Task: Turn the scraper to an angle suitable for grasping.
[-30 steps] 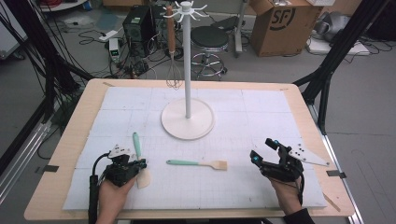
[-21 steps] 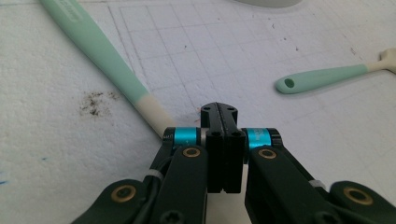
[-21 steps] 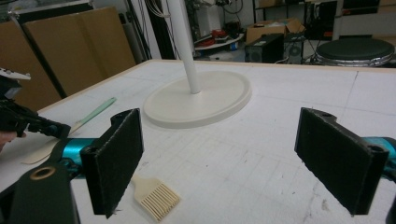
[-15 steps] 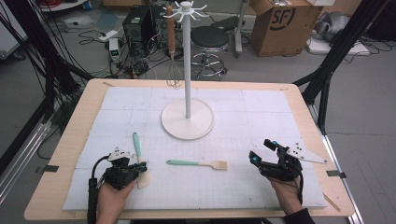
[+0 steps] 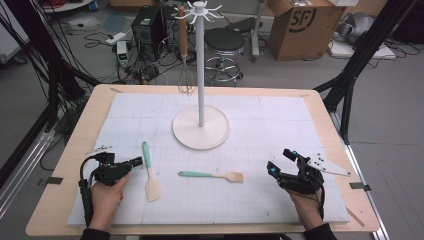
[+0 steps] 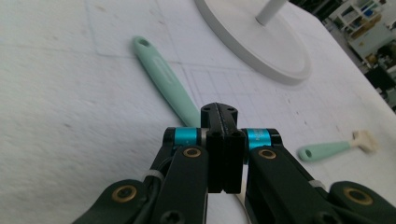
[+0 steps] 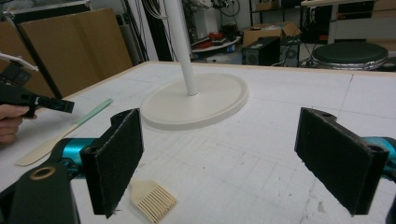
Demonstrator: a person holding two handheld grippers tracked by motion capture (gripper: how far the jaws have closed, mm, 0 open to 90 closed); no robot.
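A spatula (image 5: 149,170) with a mint-green handle and a cream blade lies on the white mat, front left. My left gripper (image 5: 137,161) is just left of its handle, shut on nothing, with its tips pointing at the handle. In the left gripper view the closed jaws (image 6: 219,114) sit over the spatula handle (image 6: 163,79). A green-handled brush (image 5: 210,175) lies at front centre. My right gripper (image 5: 281,161) rests at front right, open and empty. Its wide-apart jaws (image 7: 229,158) frame the brush head (image 7: 153,199).
A white hanger stand (image 5: 201,127) with a round base stands mid-table, and a whisk (image 5: 186,80) hangs from its top hooks. A grey plate (image 5: 327,166) lies beside the right hand. Chairs, boxes and cables crowd the floor beyond the table's far edge.
My left hand has slid left off the spatula's blade, which now lies fully uncovered, and the gripper has turned to point right. The right gripper has stayed in place.
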